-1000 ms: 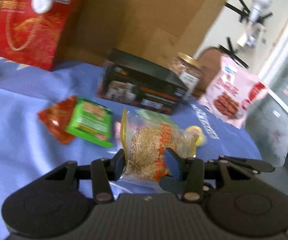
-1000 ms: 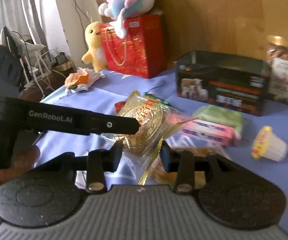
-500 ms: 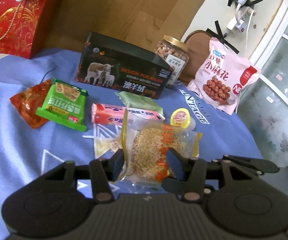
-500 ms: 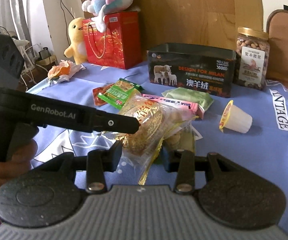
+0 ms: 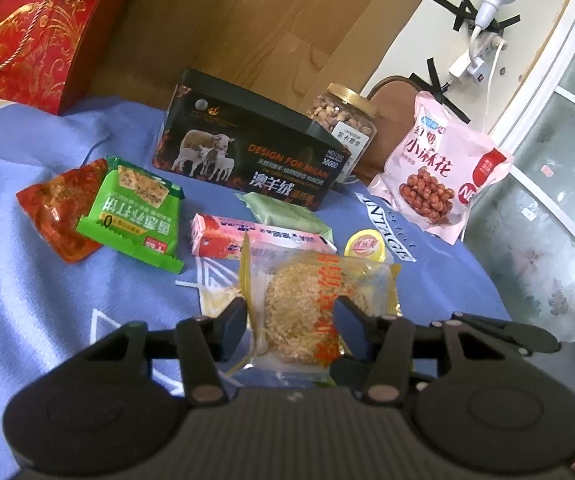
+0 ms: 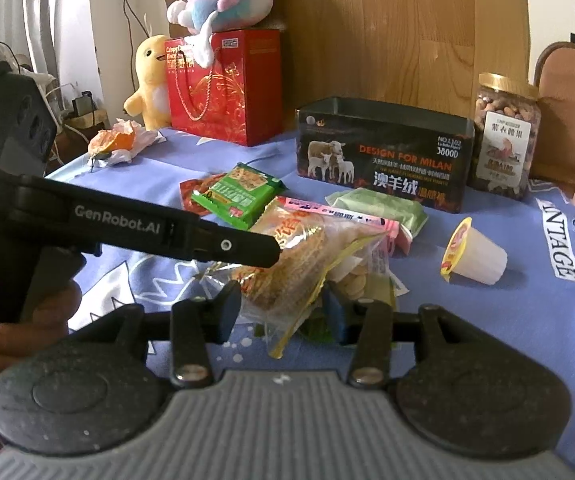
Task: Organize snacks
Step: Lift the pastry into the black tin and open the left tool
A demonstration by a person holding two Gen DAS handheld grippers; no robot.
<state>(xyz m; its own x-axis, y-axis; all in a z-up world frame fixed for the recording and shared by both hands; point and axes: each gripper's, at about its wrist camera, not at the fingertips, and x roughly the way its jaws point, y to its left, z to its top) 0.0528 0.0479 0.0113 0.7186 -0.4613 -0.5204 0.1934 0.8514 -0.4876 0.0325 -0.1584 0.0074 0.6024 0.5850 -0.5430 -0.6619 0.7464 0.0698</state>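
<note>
One light, crinkly cake packet [image 5: 311,304] at lower centre sits pinched in the left gripper [image 5: 289,322], best held by its slippery film edges, while the right gripper [image 6: 283,306] gapes empty.

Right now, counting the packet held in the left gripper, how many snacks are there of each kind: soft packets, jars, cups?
Soft packets: 7 (red-orange packet, green cracker packet, pink bar packet, pale green packet, held clear sesame-cake packet, clear biscuit bag, big pink bag)
Clear plastic nut jar, gold lid: 1
White jelly cup, yellow lid: 1
Total: 9
</note>
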